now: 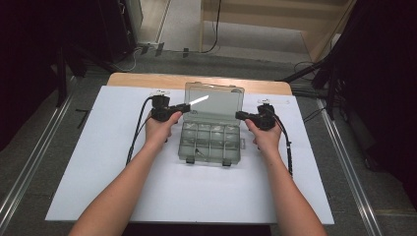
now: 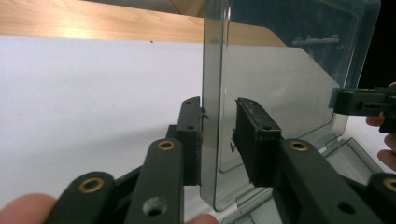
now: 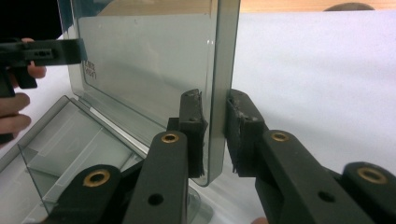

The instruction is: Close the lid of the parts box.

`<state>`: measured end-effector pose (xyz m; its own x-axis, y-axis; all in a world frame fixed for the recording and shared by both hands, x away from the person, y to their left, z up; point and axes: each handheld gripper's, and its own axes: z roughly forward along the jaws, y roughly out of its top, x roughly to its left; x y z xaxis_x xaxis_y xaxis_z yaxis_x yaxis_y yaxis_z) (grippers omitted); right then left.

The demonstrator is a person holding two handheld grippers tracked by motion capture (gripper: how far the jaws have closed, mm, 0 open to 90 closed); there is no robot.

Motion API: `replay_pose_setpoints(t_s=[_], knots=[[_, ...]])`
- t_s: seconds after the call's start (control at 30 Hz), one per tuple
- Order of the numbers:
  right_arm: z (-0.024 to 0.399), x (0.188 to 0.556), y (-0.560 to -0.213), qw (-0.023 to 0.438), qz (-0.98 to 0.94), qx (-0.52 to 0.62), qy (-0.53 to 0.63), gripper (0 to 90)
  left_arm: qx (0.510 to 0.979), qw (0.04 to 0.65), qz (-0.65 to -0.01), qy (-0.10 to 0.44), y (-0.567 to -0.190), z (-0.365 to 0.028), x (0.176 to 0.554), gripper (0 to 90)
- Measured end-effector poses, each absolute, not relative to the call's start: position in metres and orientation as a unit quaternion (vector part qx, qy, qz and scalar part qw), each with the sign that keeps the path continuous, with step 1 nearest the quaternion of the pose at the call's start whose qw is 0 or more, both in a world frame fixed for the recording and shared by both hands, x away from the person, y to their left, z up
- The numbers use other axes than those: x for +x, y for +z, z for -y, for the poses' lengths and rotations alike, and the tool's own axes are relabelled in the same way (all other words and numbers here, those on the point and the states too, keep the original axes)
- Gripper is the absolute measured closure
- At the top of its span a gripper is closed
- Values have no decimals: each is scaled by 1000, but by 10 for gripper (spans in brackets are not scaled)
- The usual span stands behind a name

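Plastic box (image 1: 210, 142) is sitting in the middle of the white table (image 1: 98, 162), its clear lid (image 1: 214, 100) standing upright. We are judging it light, stiff, slippery, perhaps brittle. Left gripper (image 2: 218, 135) and right gripper (image 3: 215, 133) are straddling the lid's side edges, jaws not fully pressed.

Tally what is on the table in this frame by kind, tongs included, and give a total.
Clear plastic compartment box, lid standing open: 1
Tongs, one at each side edge of the lid: 2 (left tongs, right tongs)
White sheet covering the table: 1
Total: 4
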<state>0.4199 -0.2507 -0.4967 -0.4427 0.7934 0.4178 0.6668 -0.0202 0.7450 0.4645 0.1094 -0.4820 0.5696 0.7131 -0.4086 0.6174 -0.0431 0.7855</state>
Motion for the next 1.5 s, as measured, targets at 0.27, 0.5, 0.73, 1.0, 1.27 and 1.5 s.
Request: replay_pose_setpoints(t_s=[0.27,0.5,0.73,1.0,1.27,1.5], knots=[[247,419,-495,87,-704,519,478,785,709,527,-465,59,-474,-113,465,804],[244,419,-492,98,-708,520,467,748,724,517,-446,97,-471,-110,458,834],[250,424,-479,108,-691,530,479,704,722,526,-437,110,-473,-112,453,838],[250,429,-467,106,-689,532,482,808,722,527,-433,119,-473,-111,451,839],[246,425,-466,121,-694,532,470,855,719,531,-436,103,-474,-114,452,825],[245,421,-467,135,-692,525,477,856,703,562,-428,81,-463,-131,452,704]])
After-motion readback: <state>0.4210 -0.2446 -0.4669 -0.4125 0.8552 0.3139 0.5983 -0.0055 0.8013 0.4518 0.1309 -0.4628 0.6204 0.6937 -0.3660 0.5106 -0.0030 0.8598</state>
